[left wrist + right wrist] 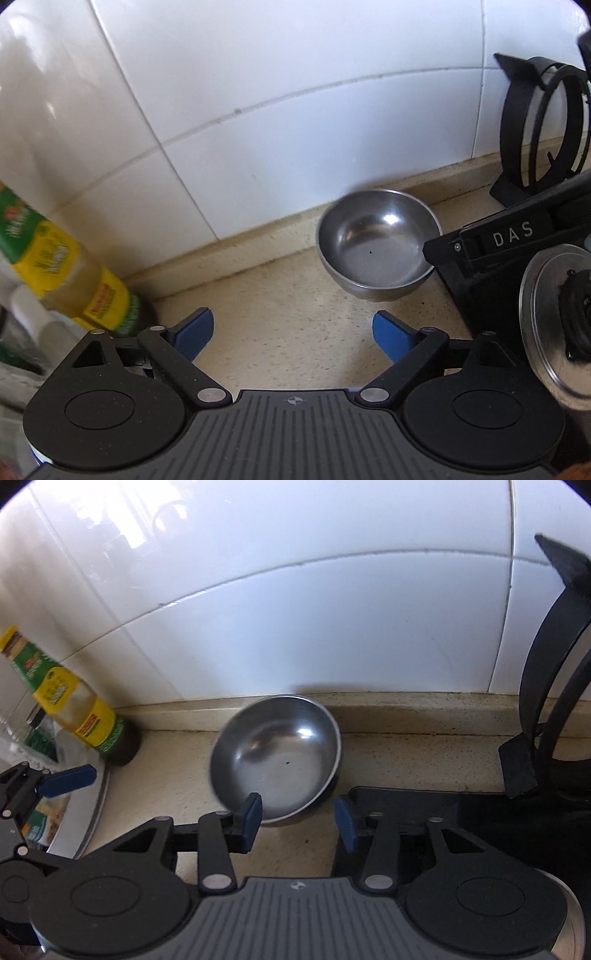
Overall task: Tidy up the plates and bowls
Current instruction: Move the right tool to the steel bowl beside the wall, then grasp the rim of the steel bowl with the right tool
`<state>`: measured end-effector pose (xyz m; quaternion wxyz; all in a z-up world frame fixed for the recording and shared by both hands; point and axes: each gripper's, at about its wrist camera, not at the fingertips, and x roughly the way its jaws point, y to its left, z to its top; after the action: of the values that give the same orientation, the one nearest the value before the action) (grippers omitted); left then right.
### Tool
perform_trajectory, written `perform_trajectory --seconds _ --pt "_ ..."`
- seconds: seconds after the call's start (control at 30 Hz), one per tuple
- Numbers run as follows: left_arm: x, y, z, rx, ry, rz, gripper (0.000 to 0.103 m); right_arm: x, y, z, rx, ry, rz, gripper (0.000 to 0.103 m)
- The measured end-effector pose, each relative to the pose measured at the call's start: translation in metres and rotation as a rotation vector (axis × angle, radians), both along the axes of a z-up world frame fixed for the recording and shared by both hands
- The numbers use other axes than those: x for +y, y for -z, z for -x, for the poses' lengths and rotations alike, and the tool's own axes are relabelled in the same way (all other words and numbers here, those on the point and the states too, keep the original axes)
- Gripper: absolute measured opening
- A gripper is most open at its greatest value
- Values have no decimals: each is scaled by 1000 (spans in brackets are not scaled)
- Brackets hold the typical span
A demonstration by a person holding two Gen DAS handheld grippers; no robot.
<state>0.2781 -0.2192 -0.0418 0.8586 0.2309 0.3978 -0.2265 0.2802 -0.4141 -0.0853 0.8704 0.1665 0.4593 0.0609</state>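
A steel bowl stands on the beige counter by the tiled wall, tipped toward the cameras, its edges blurred. My left gripper is open, short of the bowl and to its left, with bare counter between its blue pads. In the right wrist view my right gripper is open at the near rim of the bowl. Its left pad overlaps that rim and its right pad stands clear. A white dish with a grey rim shows at the left, partly hidden by the left gripper's finger.
An oil bottle with a yellow and green label leans in the left corner, also the bottle from the right. A black stove with a metal burner and a pan support fills the right side.
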Motion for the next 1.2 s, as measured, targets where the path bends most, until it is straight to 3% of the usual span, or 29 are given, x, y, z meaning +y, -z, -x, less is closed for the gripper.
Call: perform_trajectory --seconds 0.13,0.33,0.53,0.6,0.73,0.8,0.9,1.03,1.2 --pt "-4 7 -20 98 -14 33 96 -4 9 -8 14 7 -9 48" --pt "-15 18 -40 137 -31 25 96 -8 15 -17 29 19 -1 48" --pt "-22 21 -52 124 -39 25 95 -11 20 -30 52 37 10 48" --pt "-24 21 -60 133 -45 33 86 -9 24 -35 68 31 11 48" --pt "-25 21 -75 169 -61 62 83 -13 25 -40 55 46 -10 47" --pt "-30 31 -81 200 -57 50 71 -14 28 -45 68 42 -12 44" --pt "-35 48 -88 256 -55 26 66 -11 37 -53 105 33 -19 36" --pt "-36 55 -87 269 -41 14 63 -6 47 -56 117 2 -49 31" --pt "-40 55 -80 281 -4 20 45 5 49 -56 125 -30 -57 28"
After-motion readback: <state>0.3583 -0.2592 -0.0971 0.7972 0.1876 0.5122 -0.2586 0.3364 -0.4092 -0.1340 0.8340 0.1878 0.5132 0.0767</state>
